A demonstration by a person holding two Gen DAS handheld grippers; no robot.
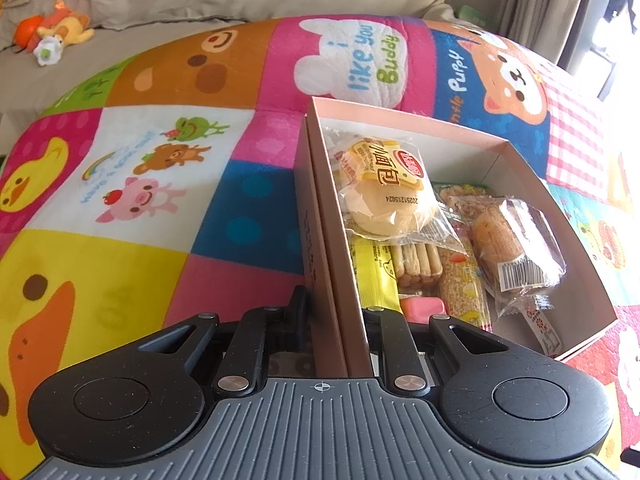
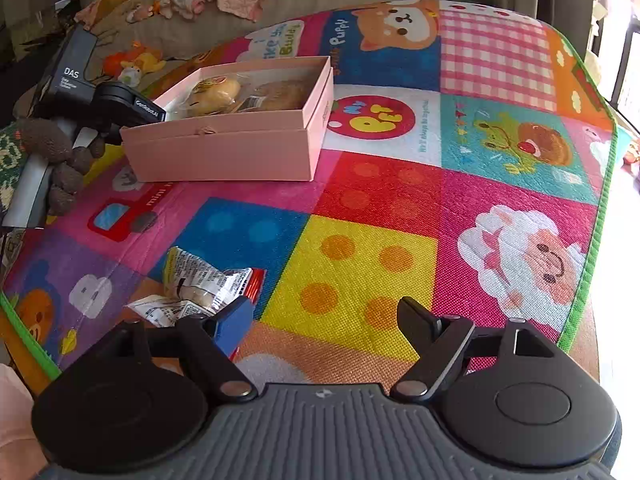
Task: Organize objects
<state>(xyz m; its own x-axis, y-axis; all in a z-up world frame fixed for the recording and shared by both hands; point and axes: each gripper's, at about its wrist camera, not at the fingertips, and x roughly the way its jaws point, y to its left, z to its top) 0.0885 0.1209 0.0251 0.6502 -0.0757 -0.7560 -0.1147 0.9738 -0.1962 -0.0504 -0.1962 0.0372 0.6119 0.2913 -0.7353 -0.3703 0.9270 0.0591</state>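
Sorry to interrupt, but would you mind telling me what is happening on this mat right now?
A person is packing snacks into a pink box using two handheld grippers. The left gripper is clamped on the box's side wall, steadying it; a bread bun and other packets already lie inside. The right gripper is open over the colourful mat, holding nothing, with a wrapped snack outside the box beside its left finger.

Left hand-held gripper (image 1: 334,312) clamped nearly shut, angled downward; right hand-held gripper (image 2: 324,316) spread wide, empty, angled downward.
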